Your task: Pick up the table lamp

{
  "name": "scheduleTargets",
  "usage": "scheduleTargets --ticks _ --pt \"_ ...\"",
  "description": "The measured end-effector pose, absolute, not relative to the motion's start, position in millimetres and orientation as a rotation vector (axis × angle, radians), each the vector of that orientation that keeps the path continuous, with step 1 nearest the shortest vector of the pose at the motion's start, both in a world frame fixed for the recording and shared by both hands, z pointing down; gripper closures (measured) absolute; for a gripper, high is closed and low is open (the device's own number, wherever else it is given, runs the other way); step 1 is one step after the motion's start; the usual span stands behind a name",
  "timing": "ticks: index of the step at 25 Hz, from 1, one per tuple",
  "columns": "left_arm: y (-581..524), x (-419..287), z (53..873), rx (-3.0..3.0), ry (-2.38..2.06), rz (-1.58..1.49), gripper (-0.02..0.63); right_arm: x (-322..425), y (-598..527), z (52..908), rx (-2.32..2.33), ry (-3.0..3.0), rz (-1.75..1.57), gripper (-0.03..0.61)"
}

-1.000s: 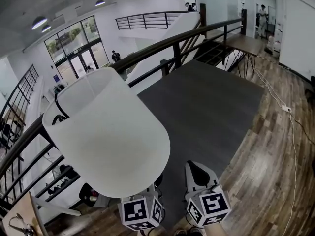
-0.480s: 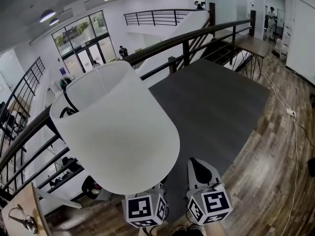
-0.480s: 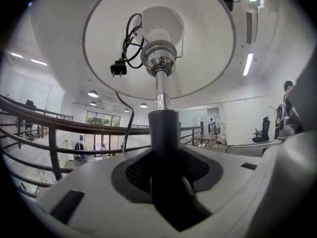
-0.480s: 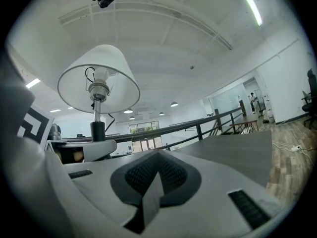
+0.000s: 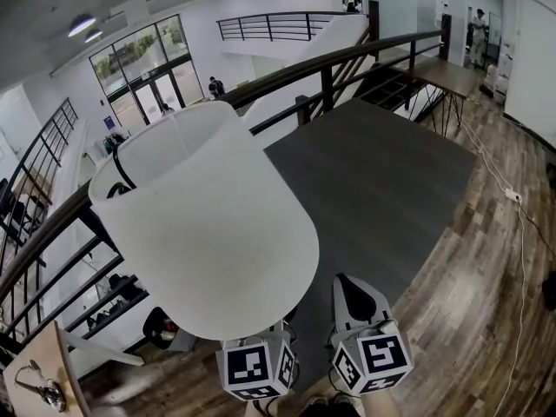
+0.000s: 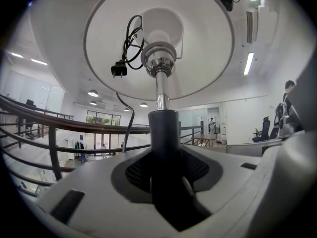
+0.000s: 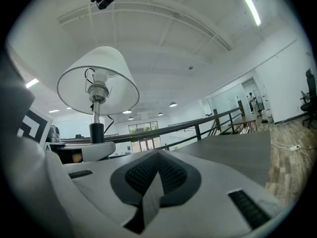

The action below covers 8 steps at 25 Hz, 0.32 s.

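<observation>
Railing [image 5: 278,85] behind; left gripper [image 6: 166,182] clamps the lamp [image 5: 208,224] by its upright stem [image 6: 163,128], shade [image 6: 203,43] above; right gripper [image 7: 148,192] beside, closed empty.

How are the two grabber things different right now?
The left gripper is clamped on the dark stem of the table lamp; the right gripper is shut with nothing in it. The left gripper sits under the white lampshade, the right gripper beside it, clear of the shade. Both are pale grey and carry a black-and-white marker cube.
</observation>
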<state>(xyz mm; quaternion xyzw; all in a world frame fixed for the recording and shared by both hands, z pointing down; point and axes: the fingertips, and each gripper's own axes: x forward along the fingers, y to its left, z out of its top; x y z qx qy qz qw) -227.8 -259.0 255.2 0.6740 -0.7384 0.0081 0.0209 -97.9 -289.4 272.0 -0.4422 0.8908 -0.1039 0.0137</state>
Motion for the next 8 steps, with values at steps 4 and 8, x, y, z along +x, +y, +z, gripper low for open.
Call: scheduleTargets --ticks 4,8 --pt "-260.5 -225.2 255.7 2.092 -2.292 0.008 0.420 -95.3 -291.1 272.1 -1.382 2.775 -0.318 0.586" --pt "-262.9 -224.9 251.1 2.088 -2.301 -0.003 0.420 -92.7 -293.6 268.3 -1.384 2.765 -0.317 0.586"
